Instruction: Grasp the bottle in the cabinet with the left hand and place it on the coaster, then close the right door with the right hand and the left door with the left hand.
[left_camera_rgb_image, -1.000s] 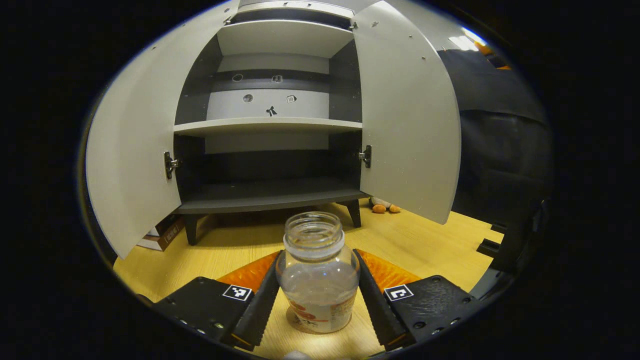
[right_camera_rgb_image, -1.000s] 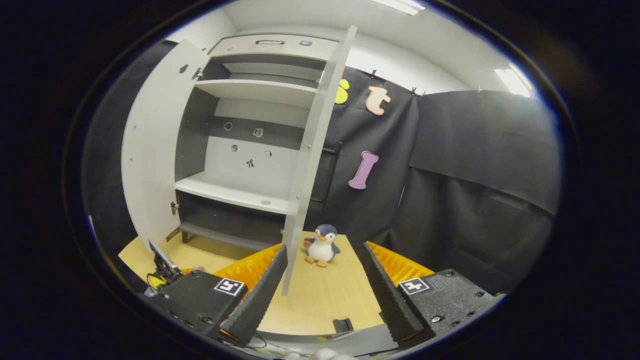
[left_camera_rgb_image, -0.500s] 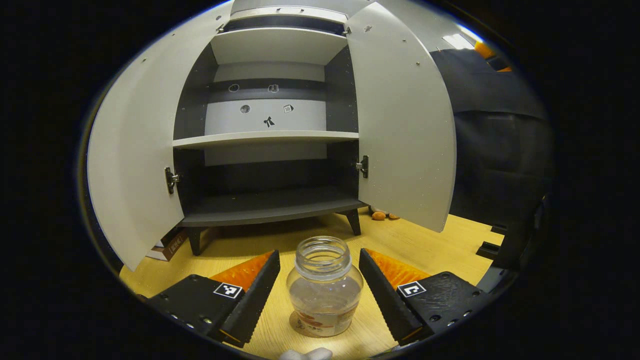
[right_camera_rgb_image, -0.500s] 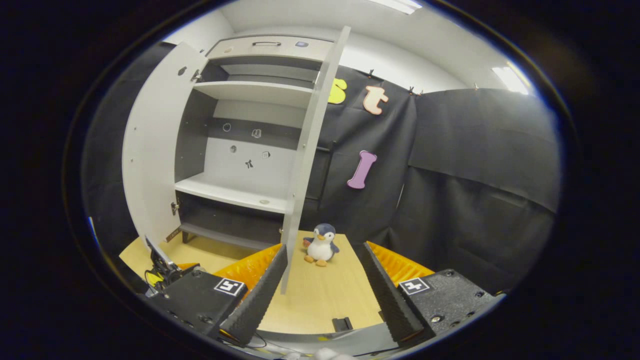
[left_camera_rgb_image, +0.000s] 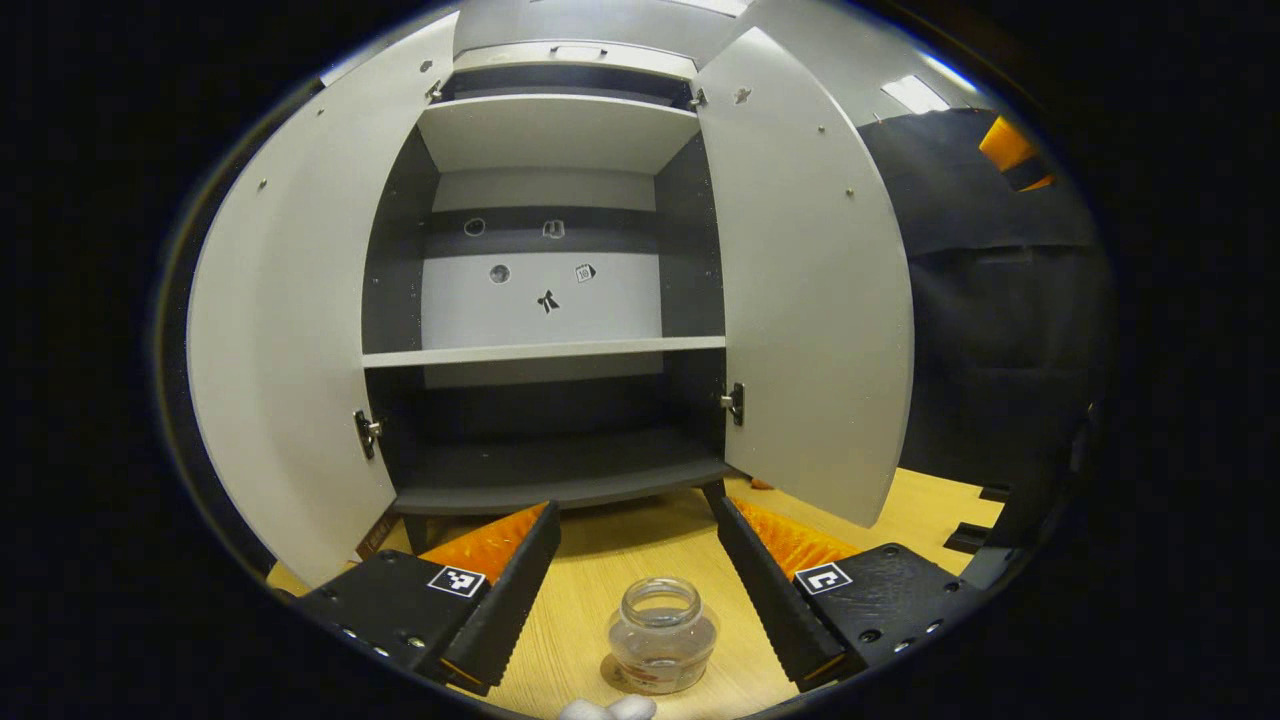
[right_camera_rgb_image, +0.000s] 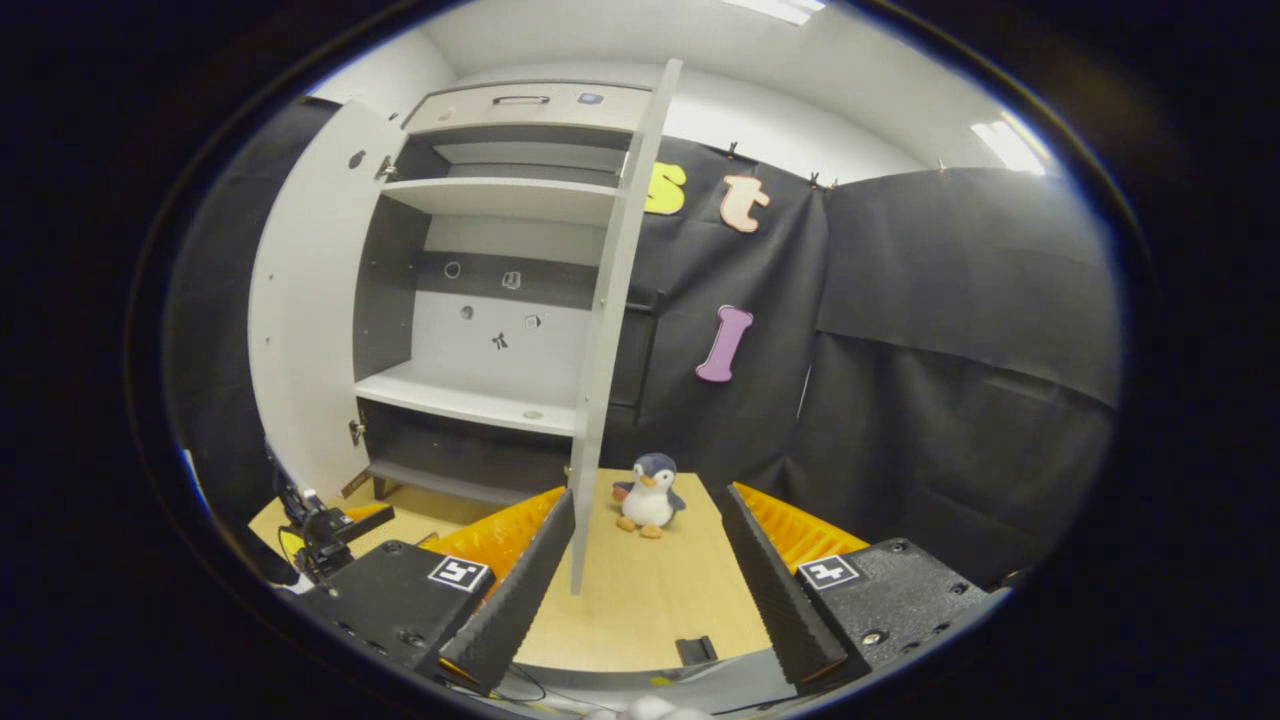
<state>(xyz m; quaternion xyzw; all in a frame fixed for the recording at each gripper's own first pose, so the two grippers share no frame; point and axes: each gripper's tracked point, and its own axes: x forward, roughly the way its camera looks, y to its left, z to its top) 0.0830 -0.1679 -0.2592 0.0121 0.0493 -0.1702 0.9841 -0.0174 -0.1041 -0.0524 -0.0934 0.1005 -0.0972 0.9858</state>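
Bottle (left_camera_rgb_image: 662, 636) upright on the coaster (left_camera_rgb_image: 618, 676) on the counter (left_camera_rgb_image: 610, 560), below my left hand-held gripper (left_camera_rgb_image: 634, 588), jaws spread and clear of it. Next is the right door (right_camera_rgb_image: 612, 330): in the right gripper view its free edge stands vertical just ahead of my right hand-held gripper (right_camera_rgb_image: 645, 590) (released, holding nothing), left of centre between the fingers. Right hand is nearer; judged push leftward, toward the cabinet (right_camera_rgb_image: 480, 300).

Dim, sharp, fisheye-bowed edges
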